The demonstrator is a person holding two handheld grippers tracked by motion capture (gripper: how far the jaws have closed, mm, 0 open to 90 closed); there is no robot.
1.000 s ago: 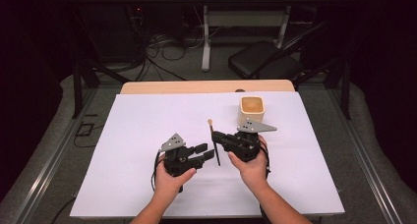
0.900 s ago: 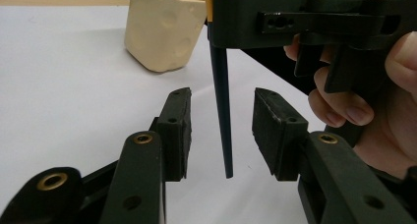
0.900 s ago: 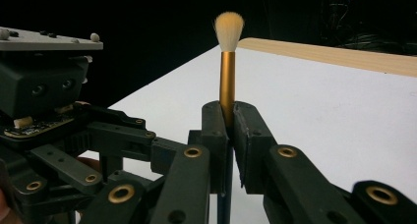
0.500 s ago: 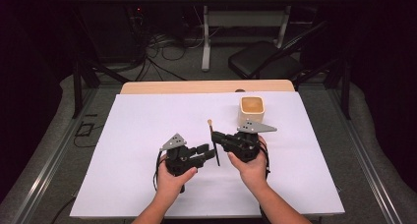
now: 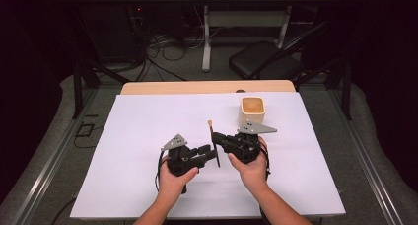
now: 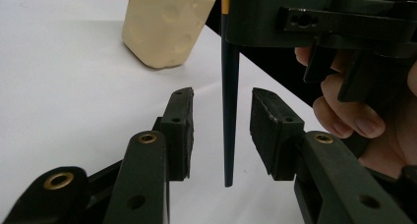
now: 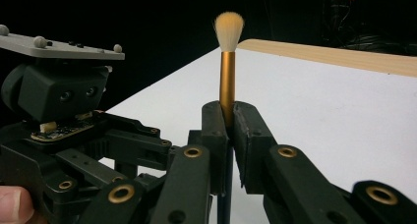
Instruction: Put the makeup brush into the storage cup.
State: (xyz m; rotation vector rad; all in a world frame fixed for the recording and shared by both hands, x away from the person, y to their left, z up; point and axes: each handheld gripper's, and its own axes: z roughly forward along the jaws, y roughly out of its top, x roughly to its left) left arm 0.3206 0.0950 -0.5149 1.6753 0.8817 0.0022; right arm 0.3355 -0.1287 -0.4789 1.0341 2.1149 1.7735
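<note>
White paper covers the counter (image 5: 148, 185), whose pale wooden edge shows at the far side, with dark floor and cables beyond. I see a cream, square-sided cup (image 5: 253, 111) with rounded corners standing on the paper at the far right; its surface looks matte and slightly dimpled.

My right gripper (image 7: 229, 117) pinches a makeup brush (image 7: 228, 67) by its metallic orange ferrule, jaws pressed against it. The brush stands roughly upright, soft pale bristles at the top, and its slim, dark, tapering handle points down.

My left gripper (image 6: 221, 130) has its jaws spread, one ribbed rubber pad on each side of that dark handle, neither touching it. The handle tip hangs between them, just above the paper.

From above, both hands come in side by side near the counter's middle, grippers angled toward each other, the cup just beyond the right one.
</note>
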